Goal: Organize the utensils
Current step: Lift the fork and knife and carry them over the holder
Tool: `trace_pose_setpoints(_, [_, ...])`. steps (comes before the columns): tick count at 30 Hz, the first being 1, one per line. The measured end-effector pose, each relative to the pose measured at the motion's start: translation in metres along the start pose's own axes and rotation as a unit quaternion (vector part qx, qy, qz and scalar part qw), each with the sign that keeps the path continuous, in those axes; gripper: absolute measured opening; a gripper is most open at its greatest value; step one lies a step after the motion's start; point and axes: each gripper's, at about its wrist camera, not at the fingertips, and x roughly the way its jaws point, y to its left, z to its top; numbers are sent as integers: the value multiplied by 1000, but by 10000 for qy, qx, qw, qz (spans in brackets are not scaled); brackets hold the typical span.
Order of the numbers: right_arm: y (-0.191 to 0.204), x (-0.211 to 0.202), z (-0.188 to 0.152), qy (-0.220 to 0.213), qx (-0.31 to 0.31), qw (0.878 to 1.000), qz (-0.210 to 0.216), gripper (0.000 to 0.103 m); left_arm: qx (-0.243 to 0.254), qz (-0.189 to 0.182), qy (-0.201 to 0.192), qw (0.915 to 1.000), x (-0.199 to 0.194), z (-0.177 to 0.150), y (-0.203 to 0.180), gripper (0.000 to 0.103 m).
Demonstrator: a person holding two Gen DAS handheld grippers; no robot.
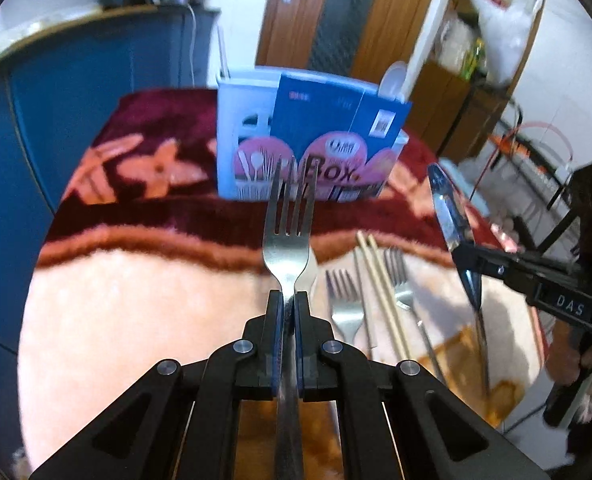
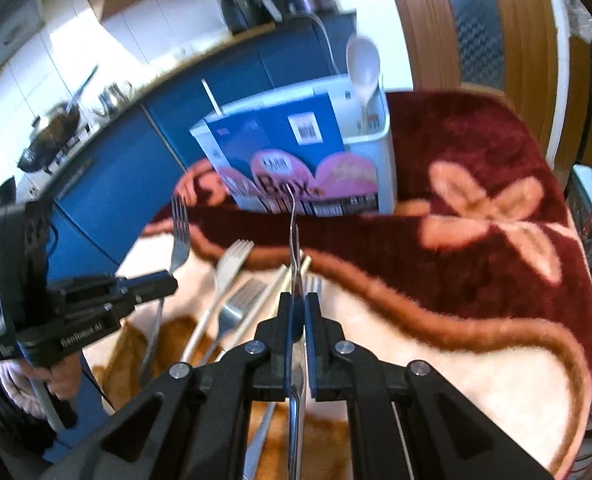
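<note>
My left gripper (image 1: 289, 296) is shut on the neck of a steel fork (image 1: 288, 236), whose tines point up toward the utensil box (image 1: 316, 140). The box is white plastic with a blue "Box" label, and a white spoon (image 1: 392, 78) stands in it. My right gripper (image 2: 296, 300) is shut on a thin steel utensil (image 2: 293, 236), seen edge-on, in front of the box (image 2: 308, 152). Each gripper shows in the other's view: the right gripper (image 1: 468, 258) and the left gripper (image 2: 169, 280) with its fork (image 2: 180, 236). Both are lifted above the table.
Loose forks (image 1: 346, 304) and wooden chopsticks (image 1: 380, 276) lie on the flowered red and cream blanket (image 1: 135, 280) that covers the table. A pale fork (image 2: 227, 268) lies among them. Blue cabinets (image 2: 107, 176) stand behind the table, and a wooden door (image 1: 296, 12) beyond them.
</note>
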Motion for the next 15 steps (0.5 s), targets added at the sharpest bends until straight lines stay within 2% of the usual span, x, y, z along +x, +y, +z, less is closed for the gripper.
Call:
trace_pose_setpoints(2, [2, -4, -6, -264, 104, 9996, 59, 7, -78, 21, -344, 9994, -8, -7, -2, 5])
trace_pose_setpoints(6, [4, -10, -13, -602, 184, 9980, 81, 7, -183, 55, -709, 9973, -17, -8, -5, 5])
trace_pose_setpoints(11, [10, -25, -9, -1066, 62, 9943, 54, 7, -221, 85, -1052, 9942, -33, 3, -6, 5])
trace_pose_setpoints(15, [17, -38, -1, -1454, -127, 9893, -60, 7, -184, 102, -1500, 9885, -46, 12, -10, 5])
